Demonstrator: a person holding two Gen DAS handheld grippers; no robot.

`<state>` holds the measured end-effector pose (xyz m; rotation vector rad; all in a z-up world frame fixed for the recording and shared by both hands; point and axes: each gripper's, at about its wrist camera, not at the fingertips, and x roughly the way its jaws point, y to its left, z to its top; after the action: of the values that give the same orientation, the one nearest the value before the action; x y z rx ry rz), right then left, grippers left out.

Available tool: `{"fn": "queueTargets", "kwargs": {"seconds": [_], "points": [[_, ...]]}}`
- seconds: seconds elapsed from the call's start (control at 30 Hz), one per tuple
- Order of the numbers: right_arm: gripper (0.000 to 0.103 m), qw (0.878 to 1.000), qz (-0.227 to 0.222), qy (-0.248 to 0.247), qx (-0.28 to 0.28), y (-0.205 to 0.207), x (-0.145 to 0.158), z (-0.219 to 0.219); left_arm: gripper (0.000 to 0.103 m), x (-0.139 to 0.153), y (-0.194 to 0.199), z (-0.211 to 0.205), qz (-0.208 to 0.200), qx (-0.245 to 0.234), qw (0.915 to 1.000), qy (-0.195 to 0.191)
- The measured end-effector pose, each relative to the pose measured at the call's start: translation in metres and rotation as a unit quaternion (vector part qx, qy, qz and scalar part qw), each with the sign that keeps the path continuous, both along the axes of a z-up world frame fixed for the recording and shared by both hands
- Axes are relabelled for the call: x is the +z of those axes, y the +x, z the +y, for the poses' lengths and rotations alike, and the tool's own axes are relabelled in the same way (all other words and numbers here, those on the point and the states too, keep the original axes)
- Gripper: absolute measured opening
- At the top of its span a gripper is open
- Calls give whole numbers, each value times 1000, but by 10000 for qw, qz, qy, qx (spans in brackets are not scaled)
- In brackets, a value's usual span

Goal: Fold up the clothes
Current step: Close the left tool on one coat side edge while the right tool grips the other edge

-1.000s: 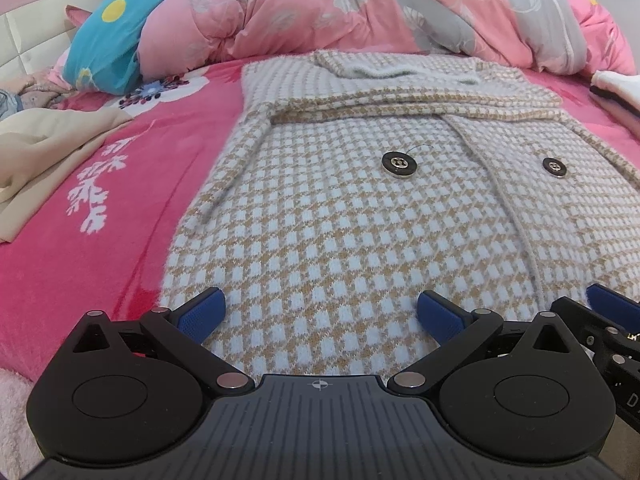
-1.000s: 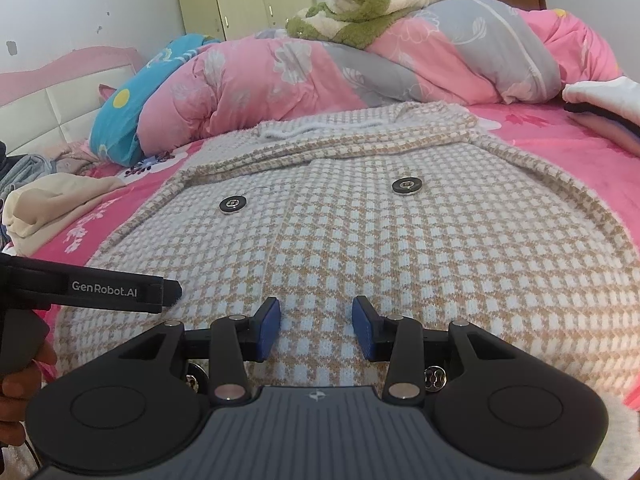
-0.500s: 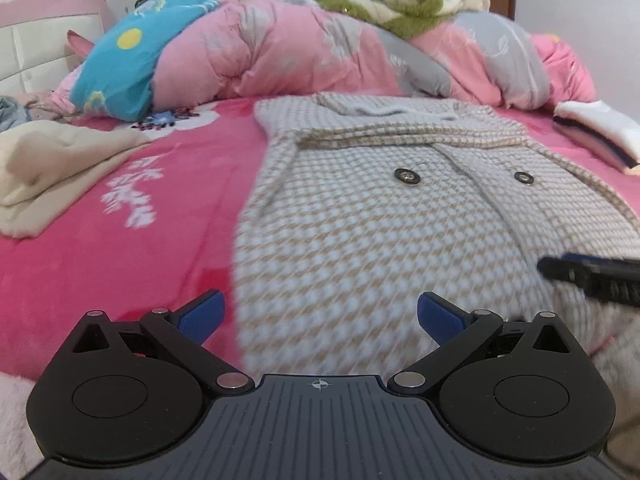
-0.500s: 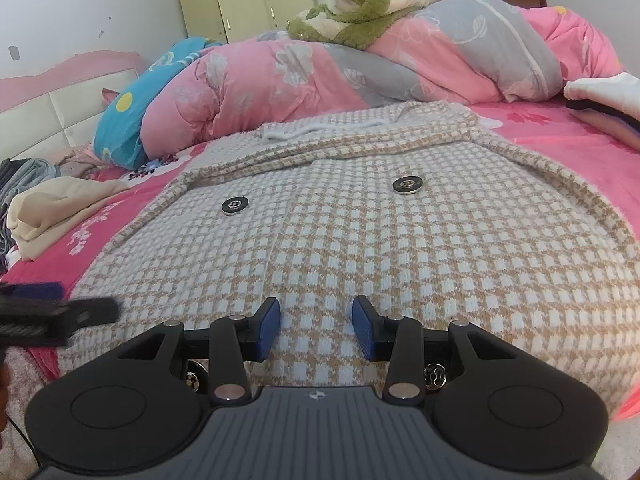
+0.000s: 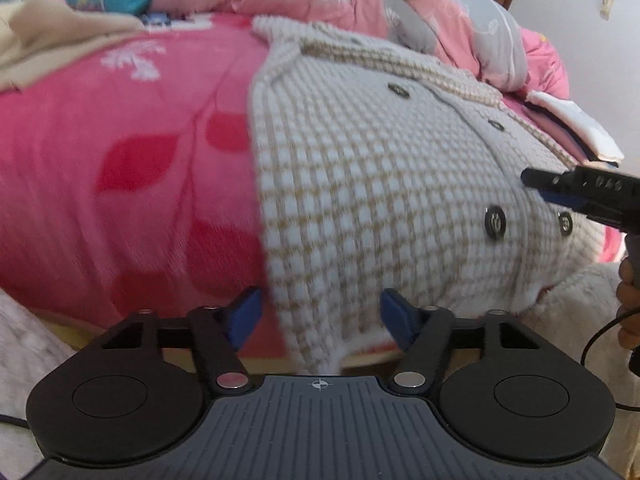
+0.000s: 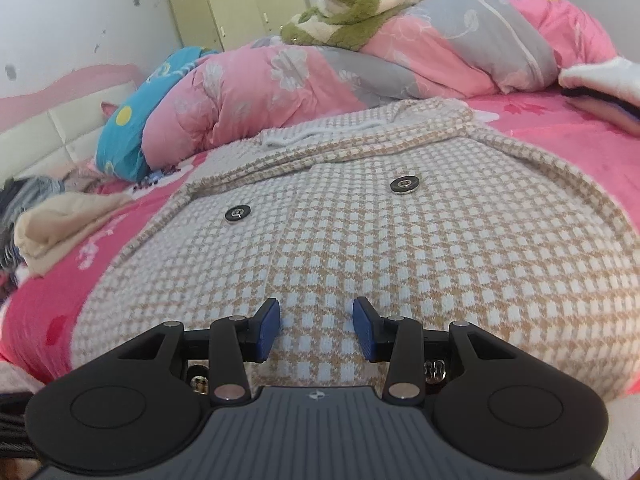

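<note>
Though my left view is motion-blurred, the checked cardigan [image 5: 360, 184] lies flat on the bed [image 5: 132, 184], hem corner between left gripper [image 5: 320, 312] jaws, just narrowing, not pinching; right gripper [image 6: 316, 328] jaws half apart, empty.

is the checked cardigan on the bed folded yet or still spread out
Spread out. The checked cardigan lies flat across the pink bed cover, front up, four buttons showing, its bottom corner hanging over the bed edge.

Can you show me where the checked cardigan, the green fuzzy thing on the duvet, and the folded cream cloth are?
checked cardigan [image 6: 400, 264]: right wrist view, middle of its front panel.
green fuzzy thing [image 6: 348, 20]: right wrist view, its rolled upper part.
cream cloth [image 6: 60, 220]: right wrist view, its top fold.
</note>
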<state>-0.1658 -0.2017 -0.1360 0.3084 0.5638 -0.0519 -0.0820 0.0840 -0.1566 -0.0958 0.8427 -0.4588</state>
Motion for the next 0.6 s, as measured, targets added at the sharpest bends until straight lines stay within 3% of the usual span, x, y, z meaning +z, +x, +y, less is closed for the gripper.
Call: {"fn": "queueTargets", "kwargs": {"seconds": [0.23, 0.43, 0.53, 0.6], "points": [[43, 9997, -184, 139, 39, -26, 6, 0, 52, -19, -1, 2, 204, -121, 9997, -55], [43, 9987, -154, 304, 390, -42, 5, 13, 21, -32, 0, 10, 507, -132, 9981, -309], [43, 9964, -34, 650, 549, -47, -3, 20, 9, -29, -4, 16, 514, -216, 9971, -525], [43, 9897, 108, 1271, 649, -49, -15, 20, 6, -25, -8, 20, 531, -294, 9957, -694]]}}
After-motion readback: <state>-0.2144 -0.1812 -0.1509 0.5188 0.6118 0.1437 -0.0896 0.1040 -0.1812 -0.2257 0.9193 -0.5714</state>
